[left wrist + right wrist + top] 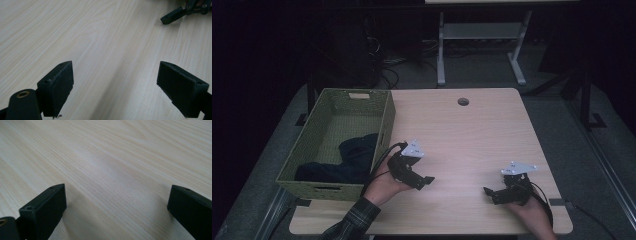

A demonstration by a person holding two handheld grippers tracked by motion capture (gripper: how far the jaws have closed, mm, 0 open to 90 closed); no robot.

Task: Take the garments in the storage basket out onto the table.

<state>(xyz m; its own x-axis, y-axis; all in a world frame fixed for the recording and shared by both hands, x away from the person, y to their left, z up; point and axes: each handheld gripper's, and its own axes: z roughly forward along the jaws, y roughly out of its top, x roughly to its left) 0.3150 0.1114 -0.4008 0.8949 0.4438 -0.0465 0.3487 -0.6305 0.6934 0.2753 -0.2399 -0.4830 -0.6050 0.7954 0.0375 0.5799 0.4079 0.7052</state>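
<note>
Your left gripper (428,181) sits low and left of centre in the high view, just off the near right corner of the green woven basket (384,127), its jaws spread wide with nothing between them. In the left gripper view those jaws stand well apart over bare, pale wood grain, and the tip of your other gripper shows in the upper right corner.

Your right gripper (488,193) rests at the lower right of the high view, close to the near edge of the table (472,135), jaws likewise parted and empty. The dark cloth (347,160) lies bunched inside the basket, toward its near right part at the left of the frame, apart from both grippers. No label or writing can be read on anything.
</note>
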